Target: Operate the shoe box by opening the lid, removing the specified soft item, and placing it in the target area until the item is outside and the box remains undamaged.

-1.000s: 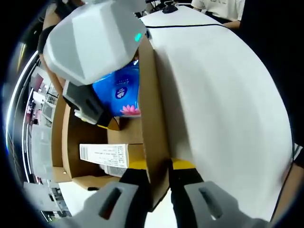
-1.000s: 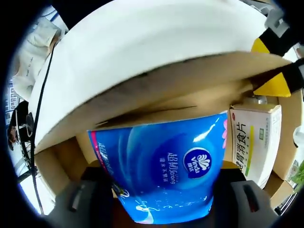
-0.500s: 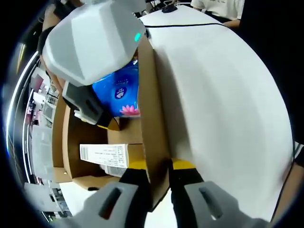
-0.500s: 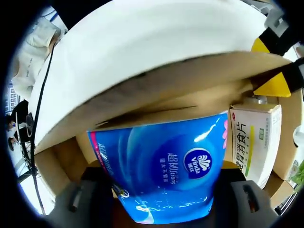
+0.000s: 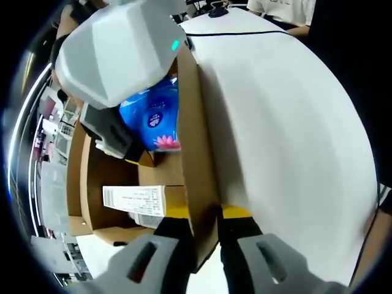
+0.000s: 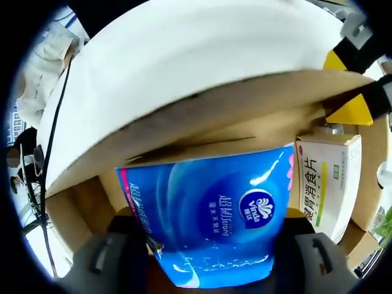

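Tissue pack (image 6: 211, 223), branded Vinda, gripped by right fingers (image 6: 208, 257); left fingers (image 5: 205, 236) clamp box lid (image 5: 196, 159).

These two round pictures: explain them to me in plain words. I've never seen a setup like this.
A person holds a two-jaw claw in each hand, and a fisheye camera rides on each. In the left gripper view, the left claw pinches the raised lid of a cardboard shoe box, holding it open on a white table. In the right gripper view, the right claw grips a soft blue tissue pack inside the box. Beside the pack lies a small white carton.
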Available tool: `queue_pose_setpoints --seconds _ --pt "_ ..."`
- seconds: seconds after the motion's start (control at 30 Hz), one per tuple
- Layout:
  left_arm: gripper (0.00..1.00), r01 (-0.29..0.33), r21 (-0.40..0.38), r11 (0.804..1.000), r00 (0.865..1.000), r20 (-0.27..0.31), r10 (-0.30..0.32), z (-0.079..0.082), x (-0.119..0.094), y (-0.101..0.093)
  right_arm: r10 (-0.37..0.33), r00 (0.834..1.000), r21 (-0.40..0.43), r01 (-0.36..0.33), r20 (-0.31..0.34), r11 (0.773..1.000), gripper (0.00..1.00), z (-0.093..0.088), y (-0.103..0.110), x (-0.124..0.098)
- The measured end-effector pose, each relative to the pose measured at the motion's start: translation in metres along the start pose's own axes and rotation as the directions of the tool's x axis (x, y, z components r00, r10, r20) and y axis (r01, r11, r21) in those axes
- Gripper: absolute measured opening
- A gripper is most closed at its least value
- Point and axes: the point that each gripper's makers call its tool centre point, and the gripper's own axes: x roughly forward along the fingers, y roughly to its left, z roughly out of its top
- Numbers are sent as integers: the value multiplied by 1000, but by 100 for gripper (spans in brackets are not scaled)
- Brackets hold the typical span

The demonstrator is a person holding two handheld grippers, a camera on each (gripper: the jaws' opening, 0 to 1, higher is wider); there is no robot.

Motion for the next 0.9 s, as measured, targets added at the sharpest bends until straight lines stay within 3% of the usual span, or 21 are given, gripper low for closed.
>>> queue_pose_setpoints --seconds 0.9 --pt "13 0 3 1000 1000 -11 0 -3 0 0 -26 999 -1 26 -26 1000 80 -7 14 -12"
